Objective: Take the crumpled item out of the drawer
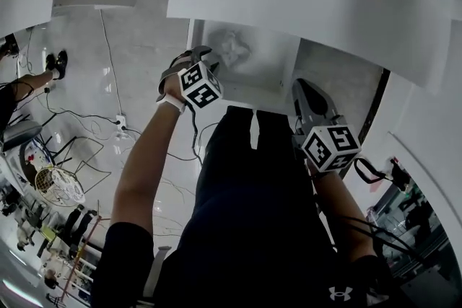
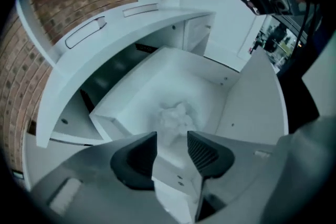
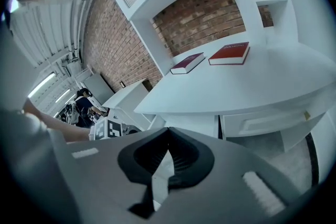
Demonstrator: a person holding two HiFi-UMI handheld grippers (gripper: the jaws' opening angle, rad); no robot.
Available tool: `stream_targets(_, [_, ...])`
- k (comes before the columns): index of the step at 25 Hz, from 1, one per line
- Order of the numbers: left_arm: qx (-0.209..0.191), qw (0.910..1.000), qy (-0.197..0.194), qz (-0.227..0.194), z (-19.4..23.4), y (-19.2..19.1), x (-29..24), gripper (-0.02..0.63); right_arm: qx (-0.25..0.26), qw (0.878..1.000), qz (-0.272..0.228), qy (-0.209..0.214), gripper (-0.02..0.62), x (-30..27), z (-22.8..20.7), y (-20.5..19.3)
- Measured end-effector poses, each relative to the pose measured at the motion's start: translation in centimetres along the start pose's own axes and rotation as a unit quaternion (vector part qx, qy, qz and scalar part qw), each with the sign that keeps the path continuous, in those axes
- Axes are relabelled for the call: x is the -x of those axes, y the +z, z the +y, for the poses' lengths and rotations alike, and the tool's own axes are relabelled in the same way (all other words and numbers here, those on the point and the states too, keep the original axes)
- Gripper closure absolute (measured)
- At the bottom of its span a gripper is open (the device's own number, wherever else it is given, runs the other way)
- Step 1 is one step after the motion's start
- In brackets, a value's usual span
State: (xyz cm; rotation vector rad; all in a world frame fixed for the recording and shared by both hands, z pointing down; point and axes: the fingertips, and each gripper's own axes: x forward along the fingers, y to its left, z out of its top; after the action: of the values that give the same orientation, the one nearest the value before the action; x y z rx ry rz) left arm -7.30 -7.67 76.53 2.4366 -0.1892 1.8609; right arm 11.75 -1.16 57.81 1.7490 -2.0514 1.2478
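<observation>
1. Hovering over the open drawer [image 2: 247, 97], my left claw [image 2: 172, 144] stands wide with nothing between its pads.
2. The wad [image 2: 177, 115], white and crumpled, lies on the drawer's floor near its middle, just beyond the claw tips and not yet touched.
3. My right claw [image 3: 167, 152] is closed and empty, held outside the drawer, off to its right.
4. Risk: the wad is white on a white floor, so I could misjudge depth and close above it, catching air.
5. Risk: going too deep, the pads could jam against the drawer floor, or pinch only a loose fold that slips free on the lift.
6. Risk: drifting sideways would knock the claw on the drawer's wall.
7. Count: one wad, one open drawer, two claws.
8. Count: two red books [image 3: 229, 53] on the table [image 3: 262, 86] above the drawer, lying side by side.
</observation>
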Motion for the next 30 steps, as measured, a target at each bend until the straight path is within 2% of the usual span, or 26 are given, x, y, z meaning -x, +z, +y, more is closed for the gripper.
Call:
stream_targets(5, [-0.048,0.9974,-0.020,0.051,0.3,-1.3,-3.3,0.413,-0.015,1.000,0.005,-0.007,0.592,-0.2,-0.6,-1.4])
stream_targets(8, [-0.115,0.9905,-0.008,0.075,0.2,-0.9,-4.9,0.413,-0.022,1.000,0.010,-0.011,0.592,-0.1,-0.9,-2.1])
stream_targets(10, [-0.181,0.9779,0.011,0.105,0.2,-0.8,-6.0,0.413,-0.026,0.999,0.012,-0.014,0.592,0.1,-1.1,-2.2])
stream_targets(12, [-0.234,0.9614,0.026,0.143,0.3,-1.2,-7.1,0.413,-0.031,0.999,0.013,-0.018,0.592,0.3,-1.3,-2.2])
stream_targets(15, [-0.271,0.9441,0.035,0.184,0.1,-2.3,-8.8,0.413,-0.037,0.999,0.012,-0.024,0.592,0.7,-1.7,-2.7])
stream_targets(17, [-0.277,0.9383,0.044,0.202,0.2,-3.0,-9.5,0.413,-0.041,0.999,0.010,-0.028,0.592,1.0,-1.9,-3.1])
stream_targets(19, [-0.272,0.9372,0.053,0.212,0.7,-3.2,-9.7,0.413,-0.043,0.999,0.010,-0.030,0.592,1.2,-2.0,-3.2])
stream_targets(21, [-0.260,0.9398,0.059,0.214,1.0,-3.2,-9.6,0.420,-0.044,0.998,0.012,-0.031,0.592,1.3,-2.0,-3.2])
stream_targets(23, [-0.245,0.9460,0.064,0.203,1.1,-2.9,-9.5,0.502,-0.043,0.999,0.014,-0.030,0.592,1.3,-2.0,-3.4])
stream_targets(30, [-0.190,0.9684,0.061,0.149,0.9,-1.2,-8.6,0.588,-0.034,0.999,0.025,-0.023,0.592,0.7,-1.8,-3.1])
